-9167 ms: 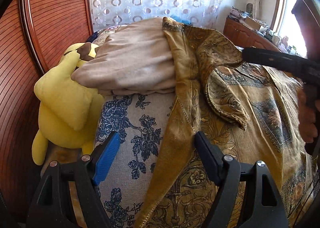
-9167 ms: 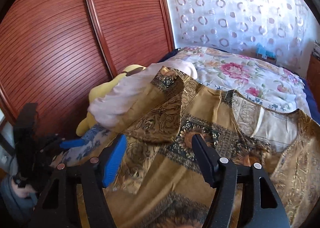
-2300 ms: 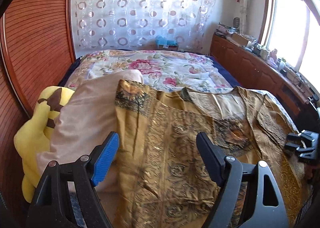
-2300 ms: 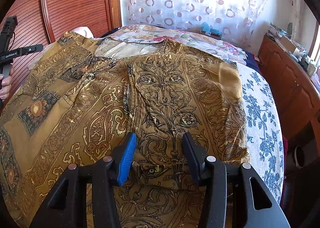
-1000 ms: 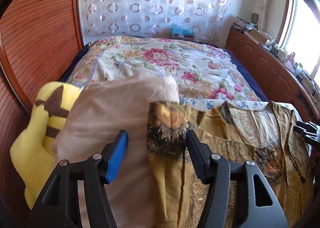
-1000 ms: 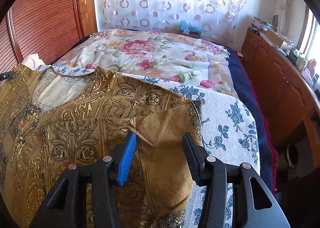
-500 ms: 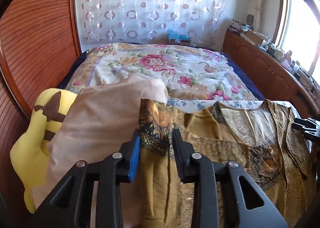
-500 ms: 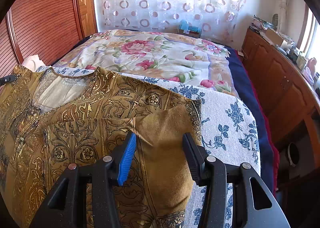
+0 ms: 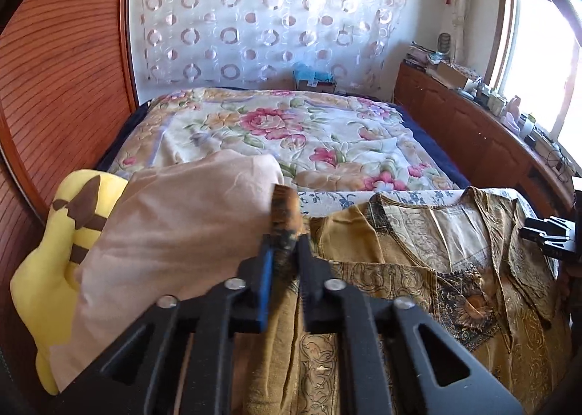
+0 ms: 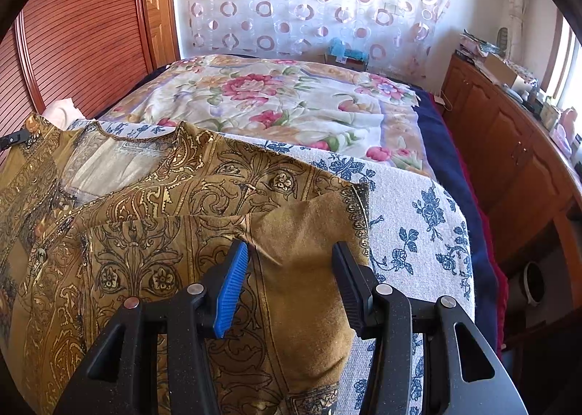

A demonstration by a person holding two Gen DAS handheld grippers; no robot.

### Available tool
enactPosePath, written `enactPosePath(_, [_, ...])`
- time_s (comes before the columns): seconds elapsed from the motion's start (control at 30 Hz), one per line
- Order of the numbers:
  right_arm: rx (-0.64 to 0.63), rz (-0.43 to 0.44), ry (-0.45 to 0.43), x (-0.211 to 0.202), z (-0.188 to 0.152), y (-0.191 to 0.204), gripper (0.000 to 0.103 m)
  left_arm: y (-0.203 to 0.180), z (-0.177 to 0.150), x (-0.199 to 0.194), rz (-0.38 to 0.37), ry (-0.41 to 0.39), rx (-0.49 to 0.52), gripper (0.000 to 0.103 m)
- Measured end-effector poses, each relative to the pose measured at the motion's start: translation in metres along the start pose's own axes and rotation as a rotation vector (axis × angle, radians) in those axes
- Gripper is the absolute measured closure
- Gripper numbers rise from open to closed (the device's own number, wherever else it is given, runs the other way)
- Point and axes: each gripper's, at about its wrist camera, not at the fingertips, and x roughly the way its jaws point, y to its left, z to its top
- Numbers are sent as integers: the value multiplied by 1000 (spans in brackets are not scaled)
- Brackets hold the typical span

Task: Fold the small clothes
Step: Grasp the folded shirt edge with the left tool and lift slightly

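Note:
A gold patterned tunic (image 9: 454, 269) lies spread on a white cloth with blue flowers (image 10: 418, 218). My left gripper (image 9: 283, 251) is shut on the dark-bordered cuff of the tunic's left sleeve (image 9: 285, 211), pinched upright between its fingers. The tunic also shows in the right wrist view (image 10: 182, 204). My right gripper (image 10: 291, 255) is open, its fingers standing either side of the folded-over right sleeve (image 10: 309, 233). The right gripper's body (image 9: 549, 236) shows at the right edge of the left wrist view.
A beige pillow (image 9: 174, 233) and a yellow plush toy (image 9: 47, 269) lie left of the tunic. A floral bedspread (image 10: 283, 98) covers the far bed. Red wooden panelling (image 9: 62, 69) stands left, a wooden cabinet (image 10: 509, 145) right.
My left gripper closed from open onto the sleeve cuff over the last second. My right gripper stayed open and still over the right sleeve.

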Motion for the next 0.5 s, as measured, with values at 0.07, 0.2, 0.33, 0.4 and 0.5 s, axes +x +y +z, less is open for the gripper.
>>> enactPosePath(0.07, [-3, -2, 0, 0, 0, 1, 53, -2, -1, 1, -2, 1, 6, 94])
enactPosePath(0.2, [-3, -2, -1, -1, 0, 1, 53, -2, -2, 5, 18, 16, 3, 94])
enactPosePath(0.33, [-3, -1, -1, -1, -1, 1, 53, 2, -4, 12, 21, 40, -18, 94])
enactPosePath(0.4, [-3, -2, -1, 0, 0, 1, 53, 1, -5, 12, 21, 37, -15, 94])
enactPosePath(0.5, [-4, -2, -1, 0, 0, 1, 53, -2, -6, 10, 18, 23, -1, 94])
